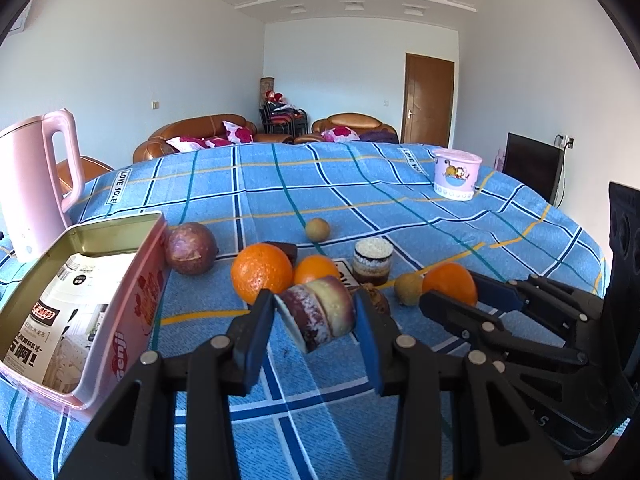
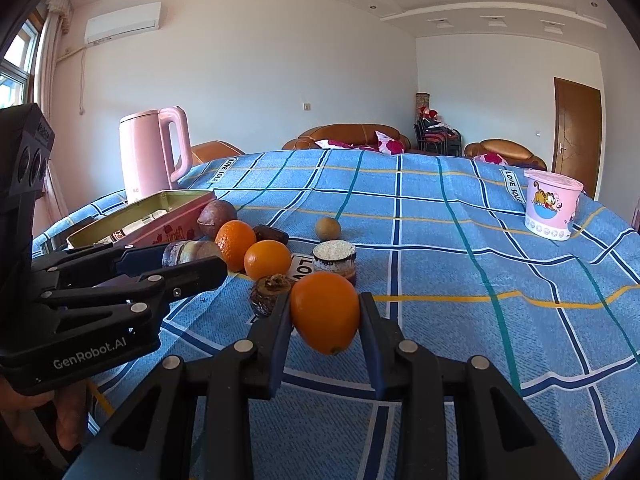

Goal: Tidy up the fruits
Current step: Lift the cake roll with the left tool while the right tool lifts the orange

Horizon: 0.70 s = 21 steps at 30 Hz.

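Note:
My left gripper (image 1: 316, 316) is shut on a layered purple and cream roll cake (image 1: 318, 314), held above the blue cloth; it also shows in the right wrist view (image 2: 192, 254). My right gripper (image 2: 324, 316) is shut on an orange (image 2: 325, 312), seen in the left wrist view (image 1: 450, 283) too. Two more oranges (image 1: 262, 274) (image 1: 316, 269), a dark passion fruit (image 1: 190, 248), a small brown round fruit (image 1: 317, 229), a greenish fruit (image 1: 408, 288) and a layered cup cake (image 1: 373, 260) lie on the cloth. An open pink tin (image 1: 132, 280) stands at left.
A pink kettle (image 1: 36, 184) stands behind the tin. A pink cartoon tub (image 1: 456, 174) sits far right on the cloth. A dark date-like piece (image 2: 271, 233) and a wrinkled brown fruit (image 2: 268, 292) lie among the oranges. Sofas and a door are beyond the table.

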Each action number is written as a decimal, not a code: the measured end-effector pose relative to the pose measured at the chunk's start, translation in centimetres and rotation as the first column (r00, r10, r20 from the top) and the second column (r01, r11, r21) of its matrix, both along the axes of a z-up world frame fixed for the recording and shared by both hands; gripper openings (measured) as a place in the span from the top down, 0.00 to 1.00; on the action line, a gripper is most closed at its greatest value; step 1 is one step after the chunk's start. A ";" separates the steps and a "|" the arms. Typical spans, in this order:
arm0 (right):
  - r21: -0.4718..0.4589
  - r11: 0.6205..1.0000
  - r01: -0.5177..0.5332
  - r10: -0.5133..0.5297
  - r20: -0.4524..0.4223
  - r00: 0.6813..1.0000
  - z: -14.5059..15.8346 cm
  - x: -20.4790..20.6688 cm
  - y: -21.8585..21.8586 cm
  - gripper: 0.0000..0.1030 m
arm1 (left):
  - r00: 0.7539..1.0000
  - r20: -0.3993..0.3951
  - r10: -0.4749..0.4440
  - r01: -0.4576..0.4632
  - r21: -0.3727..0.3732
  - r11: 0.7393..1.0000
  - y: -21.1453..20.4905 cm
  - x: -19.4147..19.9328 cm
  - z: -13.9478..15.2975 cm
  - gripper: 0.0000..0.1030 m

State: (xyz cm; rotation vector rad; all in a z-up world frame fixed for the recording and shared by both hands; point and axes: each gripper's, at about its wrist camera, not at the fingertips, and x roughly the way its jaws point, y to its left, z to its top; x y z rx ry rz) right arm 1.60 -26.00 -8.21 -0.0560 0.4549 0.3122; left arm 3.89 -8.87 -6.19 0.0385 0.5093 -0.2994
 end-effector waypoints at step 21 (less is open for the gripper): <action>-0.002 1.000 0.000 0.000 0.046 0.999 0.3 -0.6 0.0 0.66 | 0.998 0.060 0.008 -0.007 -0.009 1.000 0.4 -0.8 0.5 0.59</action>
